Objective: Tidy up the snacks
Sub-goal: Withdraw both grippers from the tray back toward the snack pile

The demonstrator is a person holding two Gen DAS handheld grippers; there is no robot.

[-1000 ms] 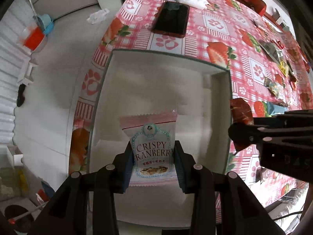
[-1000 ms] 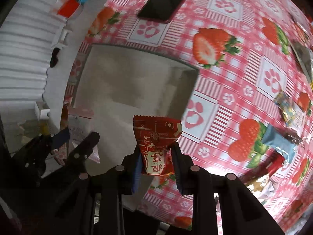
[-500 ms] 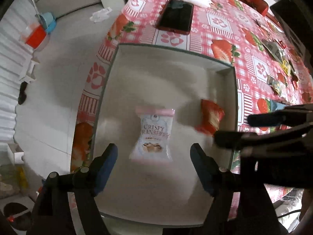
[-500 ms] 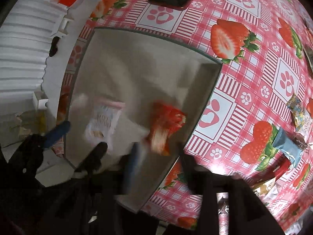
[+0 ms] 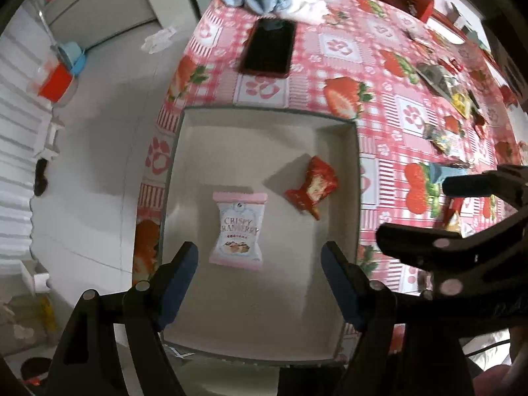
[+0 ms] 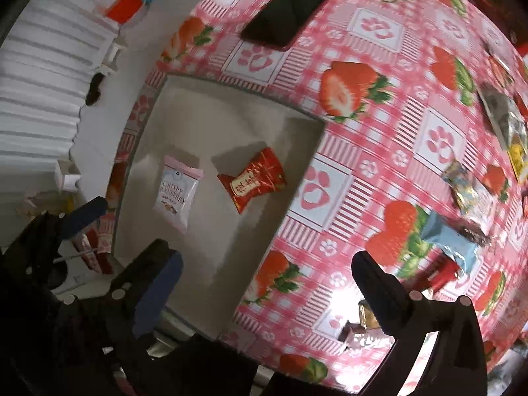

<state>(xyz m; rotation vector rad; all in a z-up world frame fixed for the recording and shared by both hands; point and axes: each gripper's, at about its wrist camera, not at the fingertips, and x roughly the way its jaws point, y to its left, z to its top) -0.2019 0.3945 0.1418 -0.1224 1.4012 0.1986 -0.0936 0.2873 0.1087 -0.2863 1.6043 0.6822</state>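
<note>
Both packets in box; loose snacks lie right of box.
Right gripper, jaws opening, empty, is nearer the blue packet than left gripper, spread, empty over the box.

Pink cranberry packet flat in box, red packet beside

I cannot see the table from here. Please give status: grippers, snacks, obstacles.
Left gripper open, empty; right gripper opening, empty. Pink cranberry packet and red packet lie in the white box, apart. Nothing in the way.

Far snack packets blurred, unreadable
</note>
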